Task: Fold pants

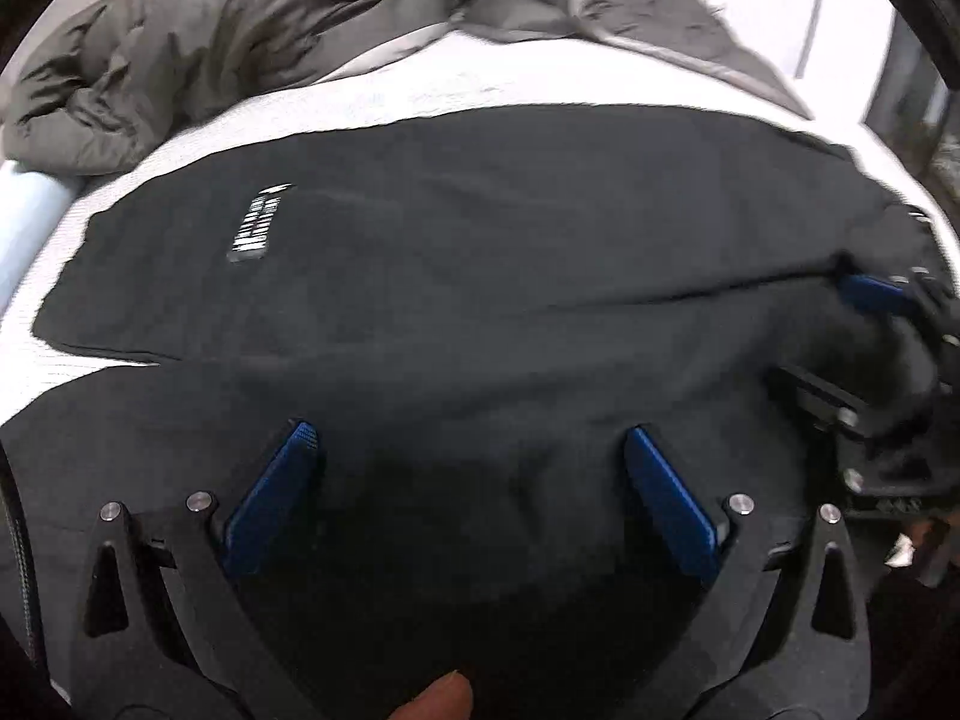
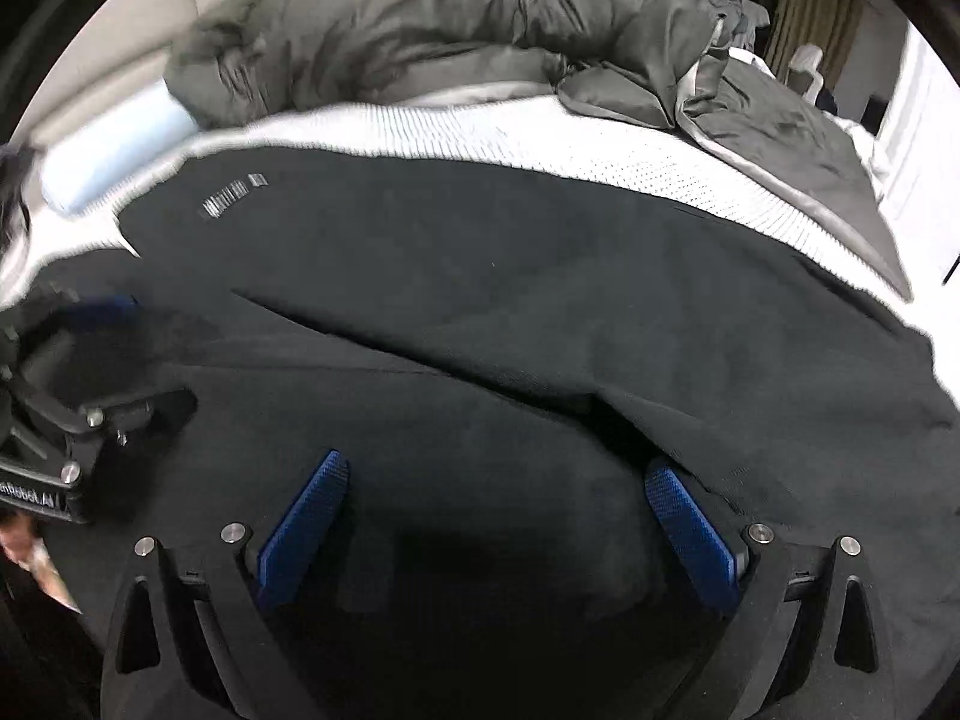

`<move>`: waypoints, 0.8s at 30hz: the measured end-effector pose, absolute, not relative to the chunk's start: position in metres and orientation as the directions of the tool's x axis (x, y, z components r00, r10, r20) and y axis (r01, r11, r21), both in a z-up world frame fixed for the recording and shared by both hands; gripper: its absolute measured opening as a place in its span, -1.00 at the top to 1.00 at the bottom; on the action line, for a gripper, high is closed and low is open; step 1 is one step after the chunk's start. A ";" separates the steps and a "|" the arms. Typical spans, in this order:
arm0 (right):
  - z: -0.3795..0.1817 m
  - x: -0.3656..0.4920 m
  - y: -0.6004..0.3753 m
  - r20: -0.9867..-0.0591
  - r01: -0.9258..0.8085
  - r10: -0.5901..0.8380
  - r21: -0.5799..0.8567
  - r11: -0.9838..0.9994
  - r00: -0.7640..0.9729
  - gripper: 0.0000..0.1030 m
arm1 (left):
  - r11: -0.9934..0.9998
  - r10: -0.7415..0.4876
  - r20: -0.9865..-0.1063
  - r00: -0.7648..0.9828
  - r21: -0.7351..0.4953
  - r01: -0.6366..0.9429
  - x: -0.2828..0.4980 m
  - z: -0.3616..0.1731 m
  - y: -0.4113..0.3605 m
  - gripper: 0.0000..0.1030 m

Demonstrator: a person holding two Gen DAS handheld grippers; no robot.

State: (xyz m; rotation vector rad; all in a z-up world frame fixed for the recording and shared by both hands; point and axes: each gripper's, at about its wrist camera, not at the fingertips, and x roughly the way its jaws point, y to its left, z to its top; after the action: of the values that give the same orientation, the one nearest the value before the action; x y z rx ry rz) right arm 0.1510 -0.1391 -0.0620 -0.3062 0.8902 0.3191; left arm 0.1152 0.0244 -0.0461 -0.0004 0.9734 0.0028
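Note:
Black pants (image 1: 480,252) lie spread across the white bed, with a small white logo (image 1: 258,225) on the far leg toward the left. They also show in the right wrist view (image 2: 510,300), where a fold line runs between the two legs. My left gripper (image 1: 468,438) is open, its blue pads wide apart just over the near pant fabric. My right gripper (image 2: 498,474) is open too, low over the near leg. The right gripper shows at the right edge of the left wrist view (image 1: 888,324). The left gripper shows at the left edge of the right wrist view (image 2: 66,384).
A crumpled grey duvet (image 1: 252,30) is bunched along the far side of the bed (image 2: 540,132). A pale blue bolster (image 2: 114,144) lies at the far left. A white wall and dark furniture stand at the far right.

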 end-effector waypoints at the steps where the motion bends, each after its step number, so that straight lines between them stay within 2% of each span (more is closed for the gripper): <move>1: -0.066 0.153 -0.137 -0.792 -0.398 0.127 -0.154 0.904 0.597 -0.96 | 1.000 0.015 -0.826 0.563 -0.002 -0.030 0.116 -0.047 0.027 -1.00; 7: -0.061 0.139 -0.164 -0.778 -0.386 0.061 -0.241 0.890 0.625 -0.96 | 0.967 0.161 -0.810 0.565 0.015 -0.255 0.099 -0.038 0.106 -1.00; 10: -0.059 0.129 -0.179 -0.771 -0.374 0.051 -0.249 0.894 0.634 -0.96 | 0.936 0.254 -0.802 0.541 0.064 -0.346 0.088 -0.033 0.159 -1.00; 14: -0.056 0.125 -0.191 -0.759 -0.358 0.051 -0.246 0.901 0.649 -0.96 | 0.818 0.461 -0.763 0.453 0.167 -0.551 0.066 -0.029 0.229 -1.00; 15: -0.056 0.125 -0.191 -0.755 -0.360 0.055 -0.245 0.900 0.653 -0.97 | 0.799 0.468 -0.764 0.444 0.152 -0.581 0.059 -0.028 0.238 -0.98; 17: -0.056 0.123 -0.189 -0.751 -0.360 0.058 -0.246 0.900 0.658 -0.97 | 0.802 0.413 -0.771 0.485 0.055 -0.595 0.051 -0.022 0.247 -0.98; 19: -0.051 0.118 -0.183 -0.745 -0.373 0.088 -0.225 0.900 0.661 -0.97 | 0.838 0.353 -0.757 0.550 -0.005 -0.545 0.036 -0.013 0.228 -0.98; 21: -0.043 0.110 -0.176 -0.730 -0.405 0.139 -0.201 0.892 0.669 -0.97 | 0.884 0.282 -0.732 0.621 -0.054 -0.464 0.023 -0.004 0.199 -0.98; 24: -0.032 0.091 -0.163 -0.716 -0.476 0.240 -0.144 0.868 0.656 -0.97 | 0.950 0.082 -0.690 0.719 -0.163 -0.265 0.010 -0.001 0.135 -0.98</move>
State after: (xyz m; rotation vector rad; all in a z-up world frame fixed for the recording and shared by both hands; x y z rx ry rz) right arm 0.0911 -0.1628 -0.0324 -0.3355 0.7538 0.4145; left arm 0.0104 0.1351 -0.0005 -0.2590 0.7458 0.1939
